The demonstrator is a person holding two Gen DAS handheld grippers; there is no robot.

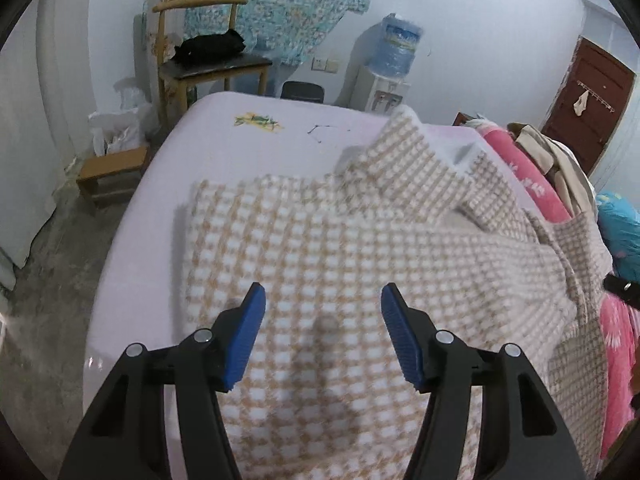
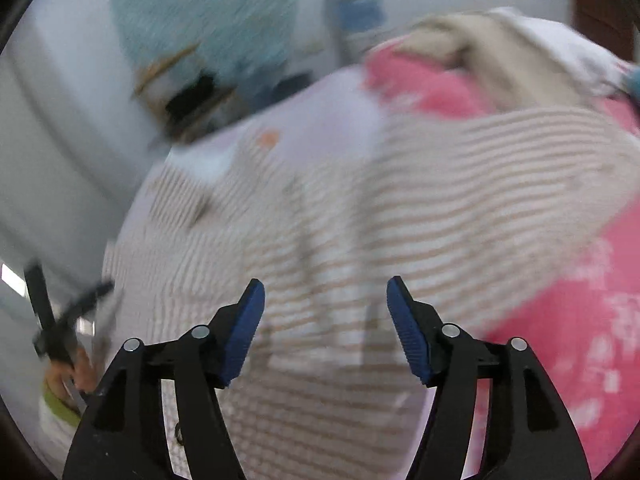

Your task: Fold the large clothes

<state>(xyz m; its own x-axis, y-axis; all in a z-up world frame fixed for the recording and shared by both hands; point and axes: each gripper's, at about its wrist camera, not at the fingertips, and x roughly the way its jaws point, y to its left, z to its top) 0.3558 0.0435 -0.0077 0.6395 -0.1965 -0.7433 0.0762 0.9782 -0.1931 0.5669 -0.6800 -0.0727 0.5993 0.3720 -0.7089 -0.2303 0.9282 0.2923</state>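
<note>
Lying spread over the pale lilac mattress (image 1: 160,184), the large beige-and-white checked garment (image 1: 320,264) of soft woven cloth covers most of that mattress's near half, its weave a grid of small squares. One corner of the checked garment is turned back toward the far side of the mattress, showing a white fleecy underside (image 1: 460,152), and its right part drapes up over a heap of pink flowered bedding (image 1: 532,184) at the mattress's right edge. The left gripper (image 1: 322,336) hangs above the cloth with its ribbed blue pads (image 1: 246,340) spread apart and nothing between them. The right gripper (image 2: 324,332), seen through heavy motion blur, is likewise open over the same cloth, gripping nothing. Beyond the far edge of the mattress stand a wooden chair (image 1: 208,60) with a dark seat and a white water dispenser (image 1: 384,92) topped by a translucent blue bottle. A low wooden stool (image 1: 112,176) sits on the rough grey floor left of the mattress.
</note>
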